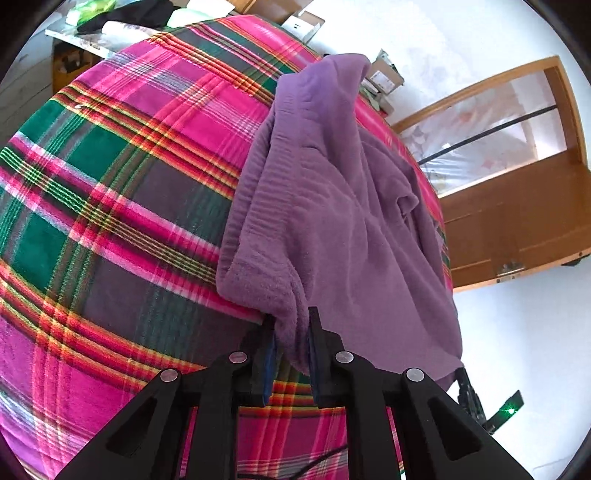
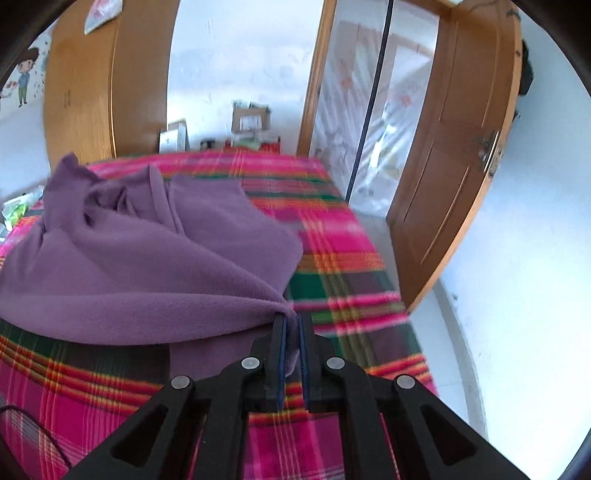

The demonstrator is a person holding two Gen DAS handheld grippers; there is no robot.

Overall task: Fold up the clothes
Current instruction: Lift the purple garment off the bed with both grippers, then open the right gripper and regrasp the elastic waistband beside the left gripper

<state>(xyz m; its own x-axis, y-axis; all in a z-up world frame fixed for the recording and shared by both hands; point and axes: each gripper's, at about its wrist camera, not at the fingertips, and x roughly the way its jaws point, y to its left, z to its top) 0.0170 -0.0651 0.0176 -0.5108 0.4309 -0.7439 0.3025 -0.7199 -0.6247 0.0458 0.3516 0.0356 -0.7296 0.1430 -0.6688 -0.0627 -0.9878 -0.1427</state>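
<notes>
you hold the purple fleece garment (image 1: 332,206) by two points of its near edge. the left gripper (image 1: 291,325) is clenched on a thick bunched corner, with a fold of cloth hanging down between its jaws. the right gripper (image 2: 291,325) is clenched on a thinner pinch of the edge, its jaws almost together. holding two separate points lets you stretch the edge taut between them, which is likely the reason for this grip: a straight edge gives a clean fold line.

the garment lies crumpled on the plaid bedspread (image 1: 110,206), its near edge raised by the grippers while the far part rests in loose folds on the bed. judge the task as early: no neat fold is visible yet.

note the surroundings. a wooden door (image 2: 454,155) stands open beside the bed. cardboard boxes (image 2: 251,118) sit beyond the far end of the bed. clutter (image 1: 122,16) lies on a surface past the bedspread. none of these touches the garment. the bedspread to the garment's side is free for spreading.
</notes>
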